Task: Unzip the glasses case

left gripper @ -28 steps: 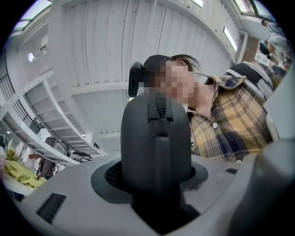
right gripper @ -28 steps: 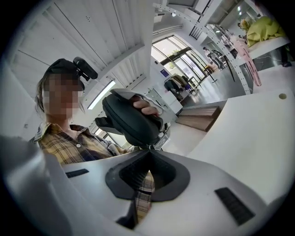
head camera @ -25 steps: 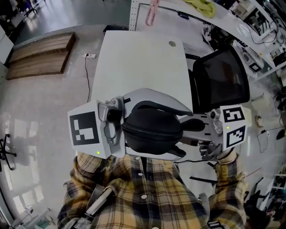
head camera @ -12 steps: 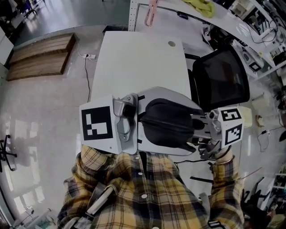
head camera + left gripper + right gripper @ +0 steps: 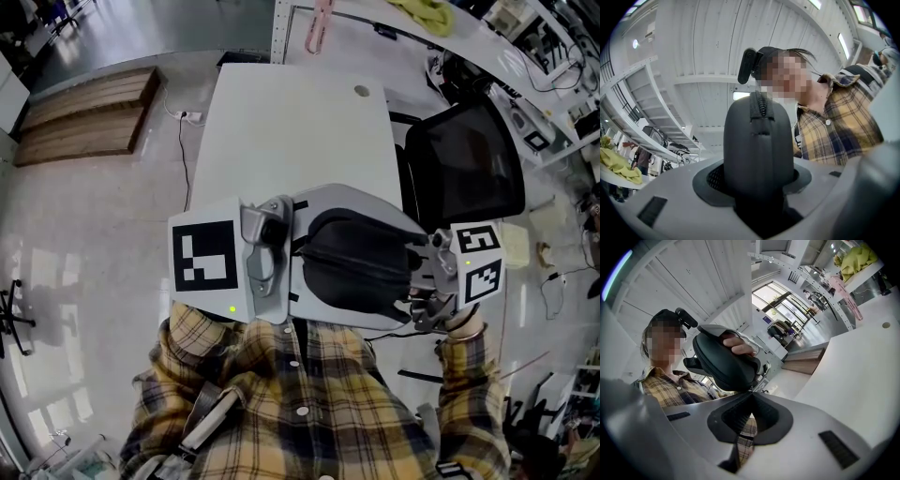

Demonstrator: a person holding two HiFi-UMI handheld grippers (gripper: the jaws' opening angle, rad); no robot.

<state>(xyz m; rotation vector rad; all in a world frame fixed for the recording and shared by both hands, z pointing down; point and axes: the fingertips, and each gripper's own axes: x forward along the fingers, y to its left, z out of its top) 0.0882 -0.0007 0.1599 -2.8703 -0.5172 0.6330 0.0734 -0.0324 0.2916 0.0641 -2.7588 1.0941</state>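
A black zipped glasses case (image 5: pixel 361 262) is held in the air over the near end of the white table (image 5: pixel 291 122). My left gripper (image 5: pixel 298 258) is shut on its left end. In the left gripper view the case (image 5: pixel 758 145) stands between the jaws, its zipper (image 5: pixel 761 105) running over the top. My right gripper (image 5: pixel 417 281) is at the case's right end. In the right gripper view its jaw tips (image 5: pixel 751 392) meet at the case's (image 5: pixel 723 362) lower edge, pinched shut on the small zipper pull. A fingertip rests on the far side of the case.
A black office chair (image 5: pixel 464 164) stands to the right of the table. A wooden pallet (image 5: pixel 84 112) lies on the floor at the far left. A bench with a yellow cloth (image 5: pixel 422 14) runs along the back. My plaid shirt (image 5: pixel 300 403) fills the bottom.
My left gripper has swung right and up with the case, which now sits more tilted. The right gripper has closed in on the case's right end.
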